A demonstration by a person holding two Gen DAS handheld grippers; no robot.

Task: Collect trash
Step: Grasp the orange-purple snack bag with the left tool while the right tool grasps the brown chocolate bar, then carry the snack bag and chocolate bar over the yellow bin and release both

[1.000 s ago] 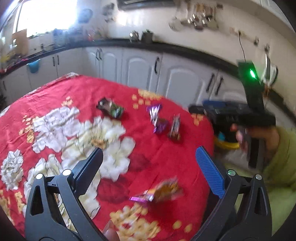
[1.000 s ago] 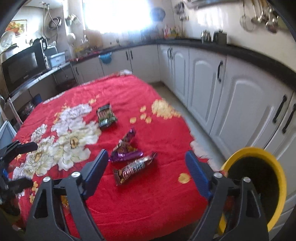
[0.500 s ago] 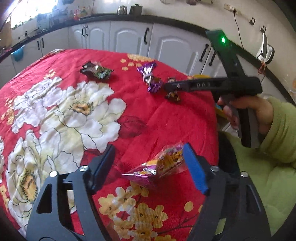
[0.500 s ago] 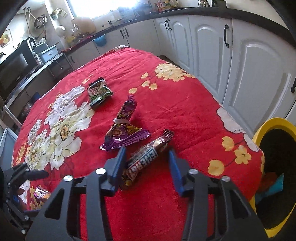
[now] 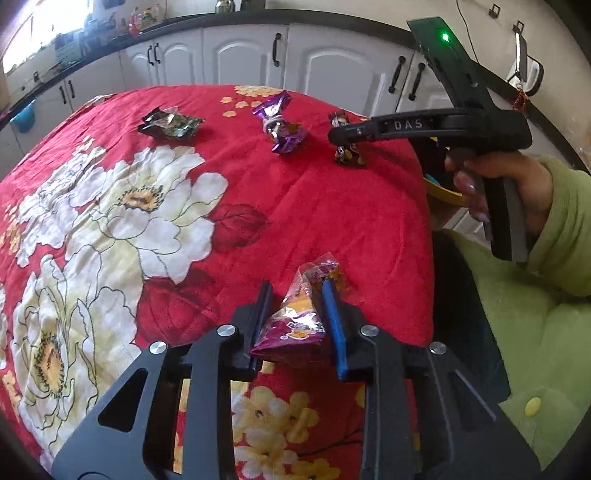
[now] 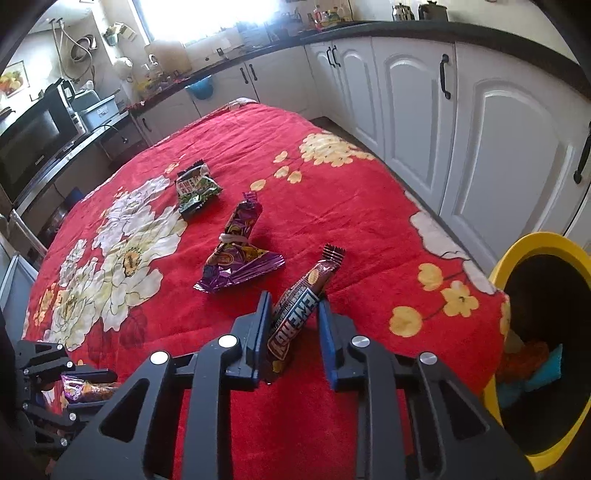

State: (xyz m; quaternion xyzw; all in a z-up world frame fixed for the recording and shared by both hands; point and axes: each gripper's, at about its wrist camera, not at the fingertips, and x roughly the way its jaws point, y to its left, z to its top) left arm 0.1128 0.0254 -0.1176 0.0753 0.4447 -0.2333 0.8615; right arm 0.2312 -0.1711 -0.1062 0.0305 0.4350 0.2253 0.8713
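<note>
- Near the yellow bin (image 6: 532, 243), at the corner of the red flowered desk (image 6: 351, 221), the right claw (image 6: 291, 332) is closed on the energy bar wrapper (image 6: 299, 314).
- Farther from the bin, the left claw (image 5: 297, 321) pinches a purple snack packet (image 5: 306, 314).
- Squeeze firmly before lifting; thin foil may slip.
- Two wrappers remain: purple (image 6: 240, 254), green (image 6: 195, 186).

Daylight scene, bright overall. Source: window (image 6: 207, 18) far left, blown out to white glare; haze spreads over adjacent counter (image 6: 221, 64). Strong fisheye distortion: cabinets (image 6: 498, 140) bow, black vignette at corners. Shadows soft, faint on red tablecloth (image 5: 314, 206). Focus sharp near centre, softer toward edges.
</note>
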